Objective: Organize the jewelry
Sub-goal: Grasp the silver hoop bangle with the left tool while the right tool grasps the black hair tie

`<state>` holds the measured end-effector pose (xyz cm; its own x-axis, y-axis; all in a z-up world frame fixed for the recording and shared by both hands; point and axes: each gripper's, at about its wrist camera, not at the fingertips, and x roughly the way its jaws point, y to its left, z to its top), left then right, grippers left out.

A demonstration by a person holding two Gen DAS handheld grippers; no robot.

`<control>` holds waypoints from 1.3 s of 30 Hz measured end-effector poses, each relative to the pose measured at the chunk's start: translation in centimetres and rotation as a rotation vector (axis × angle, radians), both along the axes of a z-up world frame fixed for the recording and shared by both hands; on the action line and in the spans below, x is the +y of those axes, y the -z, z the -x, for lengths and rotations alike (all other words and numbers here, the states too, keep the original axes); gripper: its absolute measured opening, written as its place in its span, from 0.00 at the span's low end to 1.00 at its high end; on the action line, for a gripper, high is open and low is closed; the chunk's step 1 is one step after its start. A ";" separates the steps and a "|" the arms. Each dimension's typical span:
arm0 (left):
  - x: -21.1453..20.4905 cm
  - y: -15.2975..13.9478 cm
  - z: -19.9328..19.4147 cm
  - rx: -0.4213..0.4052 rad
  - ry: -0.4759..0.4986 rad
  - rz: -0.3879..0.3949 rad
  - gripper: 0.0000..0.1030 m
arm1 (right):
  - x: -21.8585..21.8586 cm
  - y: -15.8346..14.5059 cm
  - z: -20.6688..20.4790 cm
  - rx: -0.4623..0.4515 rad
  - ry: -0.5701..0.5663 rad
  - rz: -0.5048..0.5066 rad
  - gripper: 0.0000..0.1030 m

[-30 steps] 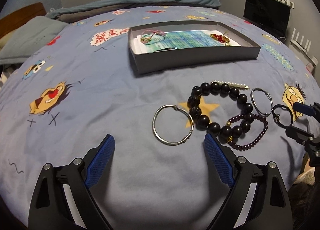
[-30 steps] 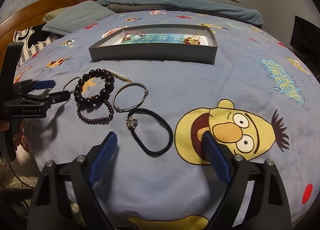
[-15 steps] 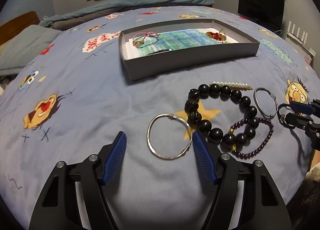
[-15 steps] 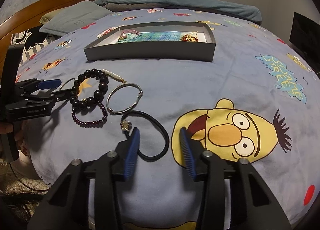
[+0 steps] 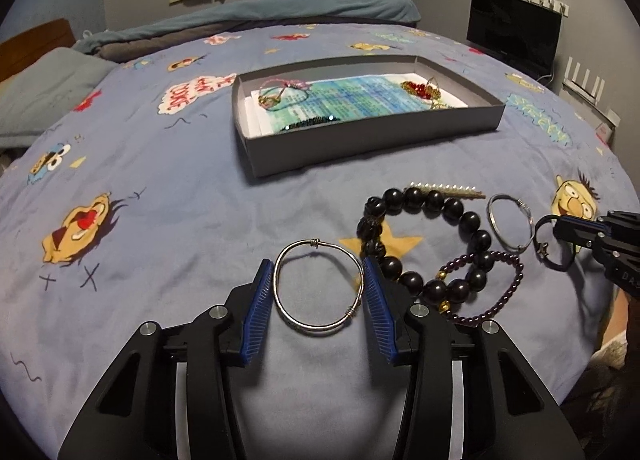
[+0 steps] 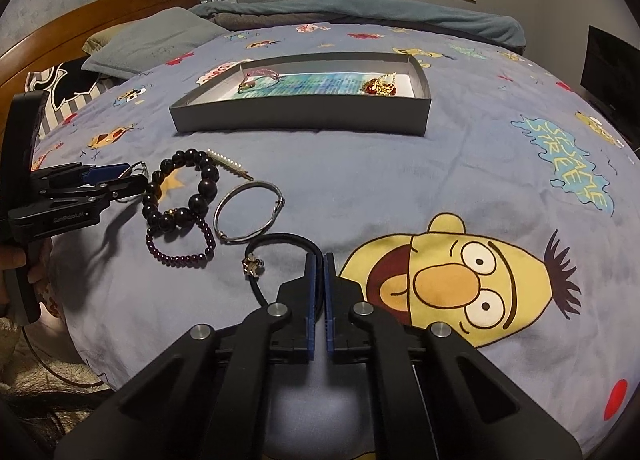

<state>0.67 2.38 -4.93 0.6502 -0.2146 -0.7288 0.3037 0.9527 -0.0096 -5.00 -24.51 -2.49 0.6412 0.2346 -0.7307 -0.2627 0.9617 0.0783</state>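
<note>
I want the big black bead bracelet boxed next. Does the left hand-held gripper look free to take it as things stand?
Probably not yet. The left hand-held gripper has just been closing around the silver bangle, which sits between its pads. The black bead bracelet lies uncovered just right of it, but the bangle must go first.

I read "SESAME STREET" in yellow on a blue patch of the bedspread (image 6: 575,167) | "GenRobot.AI" in white on the left gripper (image 6: 120,183) body | white speech bubble print (image 5: 196,93): letters there, I cannot make them out
</note>
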 end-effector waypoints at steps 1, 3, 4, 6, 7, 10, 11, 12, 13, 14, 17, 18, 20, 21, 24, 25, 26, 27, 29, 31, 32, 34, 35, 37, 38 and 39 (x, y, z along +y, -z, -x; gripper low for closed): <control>0.0 -0.2 0.1 -0.004 0.002 0.004 0.46 | -0.1 -0.2 0.0 -0.007 0.005 -0.002 0.03; 0.0 -0.9 0.3 -0.017 0.003 0.014 0.46 | -0.3 -0.6 -0.1 -0.015 0.009 -0.005 0.03; 0.1 -1.0 0.2 -0.020 0.003 0.017 0.46 | -0.5 -0.8 -0.1 -0.022 0.013 -0.007 0.03; 0.1 -1.6 0.3 -0.033 0.003 0.023 0.46 | -0.7 -1.3 -0.2 -0.034 0.019 -0.011 0.03; 0.2 -1.9 0.4 -0.037 0.003 0.026 0.45 | -0.8 -1.5 -0.3 -0.040 0.021 -0.011 0.03; 0.3 -2.5 0.4 -0.045 0.001 0.030 0.46 | -1.0 -2.2 -0.6 -0.058 0.024 -0.013 0.03; 0.4 -2.7 0.3 -0.047 0.001 0.034 0.46 | -1.0 -2.4 -0.7 -0.064 0.025 -0.013 0.03; 0.4 -2.8 0.3 -0.049 0.000 0.035 0.46 | -1.1 -2.7 -0.8 -0.069 0.025 -0.011 0.03; 0.5 -2.9 0.3 -0.050 -0.001 0.035 0.46 | -1.1 -3.0 -1.0 -0.078 0.026 -0.007 0.03; 0.5 -3.0 0.3 -0.051 -0.002 0.034 0.46 | -1.2 -3.2 -1.1 -0.086 0.027 -0.005 0.03; 0.5 -3.2 -0.1 -0.047 -0.010 0.025 0.46 | -1.5 -4.2 -1.6 -0.115 0.033 -0.004 0.03; 0.6 -3.3 -0.2 -0.048 -0.013 0.026 0.46 | -1.6 -4.4 -1.8 -0.123 0.036 -0.003 0.03; 0.8 -3.7 -0.4 -0.056 -0.018 0.031 0.46 | -1.7 -5.1 -2.4 -0.139 0.042 -0.002 0.03; 0.9 -3.8 -0.5 -0.061 -0.020 0.032 0.46 | -1.7 -5.3 -2.7 -0.144 0.044 -0.001 0.03; 1.1 -4.5 -1.0 -0.077 -0.025 0.037 0.46 | -1.7 -6.3 -3.8 -0.166 0.049 0.005 0.03; 1.1 -4.7 -1.1 -0.082 -0.027 0.036 0.46 | -1.8 -6.5 -4.0 -0.172 0.050 0.005 0.03; 1.2 -5.0 -1.4 -0.088 -0.028 0.035 0.46 | -1.7 -6.8 -4.3 -0.181 0.051 0.006 0.03; 1.2 -5.2 -1.6 -0.093 -0.028 0.035 0.46 | -1.6 -7.2 -4.7 -0.190 0.051 0.006 0.03; 1.2 -5.7 -2.2 -0.105 -0.028 0.033 0.46 | -1.5 -7.7 -5.2 -0.203 0.052 0.005 0.03; 1.2 -6.2 -2.8 -0.114 -0.027 0.032 0.46 | -1.3 -8.1 -5.9 -0.214 0.050 0.003 0.03; 1.2 -6.5 -3.2 -0.118 -0.026 0.034 0.46 | -1.2 -8.3 -6.2 -0.219 0.049 0.002 0.03; 1.1 -7.0 -3.9 -0.120 -0.022 0.041 0.46 | -0.9 -8.7 -6.9 -0.228 0.043 0.002 0.03; 1.0 -7.2 -4.4 -0.121 -0.020 0.043 0.46 | -0.8 -8.8 -7.3 -0.231 0.040 0.001 0.03; 0.9 -7.4 -5.1 -0.123 -0.016 0.045 0.46 | -0.5 -9.0 -8.1 -0.237 0.036 -0.002 0.03; 0.8 -7.5 -5.5 -0.124 -0.013 0.044 0.46 | -0.3 -9.1 -8.5 -0.241 0.033 -0.001 0.03; 0.6 -7.6 -5.9 -0.124 -0.009 0.042 0.46 | -0.2 -9.2 -8.9 -0.244 0.032 -0.002 0.03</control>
<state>6.62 2.97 2.65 0.7366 -0.2367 -0.6336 0.2961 0.9551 -0.0126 3.85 -24.73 6.66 0.8060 0.2121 -0.5526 -0.2430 0.9699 0.0179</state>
